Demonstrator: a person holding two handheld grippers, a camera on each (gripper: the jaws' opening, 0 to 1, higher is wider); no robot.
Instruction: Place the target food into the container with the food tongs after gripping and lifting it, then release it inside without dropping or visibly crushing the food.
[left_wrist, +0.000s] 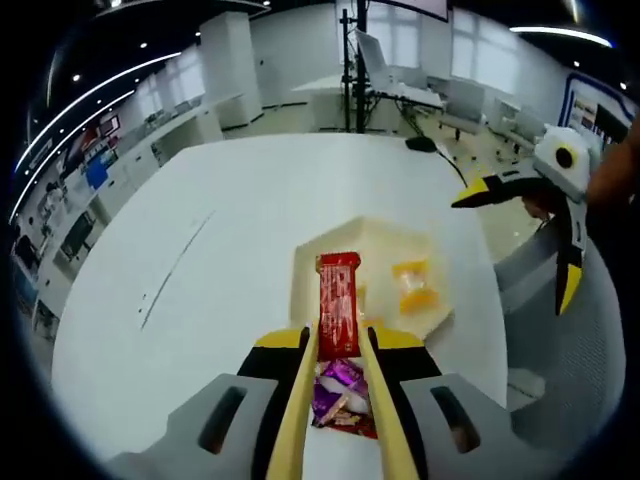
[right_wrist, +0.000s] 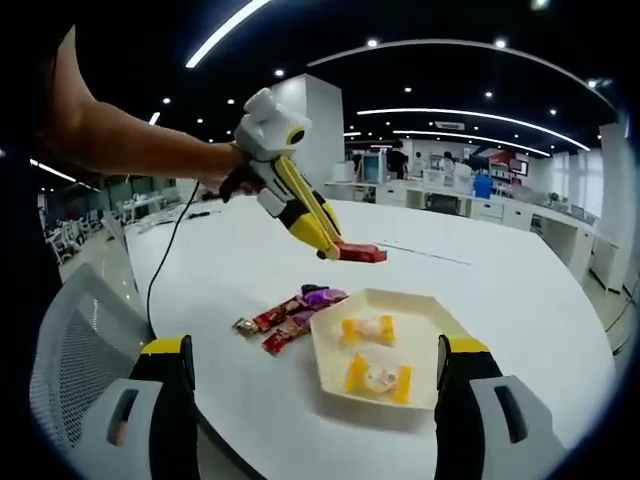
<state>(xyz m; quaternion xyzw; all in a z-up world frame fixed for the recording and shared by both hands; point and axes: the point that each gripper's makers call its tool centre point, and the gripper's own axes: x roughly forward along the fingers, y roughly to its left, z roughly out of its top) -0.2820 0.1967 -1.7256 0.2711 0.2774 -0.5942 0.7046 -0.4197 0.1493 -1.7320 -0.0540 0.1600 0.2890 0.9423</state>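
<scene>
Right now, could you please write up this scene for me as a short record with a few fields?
left gripper: shut on a red snack bar, held above the table, seen in the right gripper view near the tray's far side
right gripper: jaws wide apart, holding nothing
tray: white tray on the white table
tray contents: two yellow-wrapped sweets, side by side
left on table: small pile of red and purple wrapped snacks just beside the tray
task state: bar lifted, not yet released in the tray
</scene>
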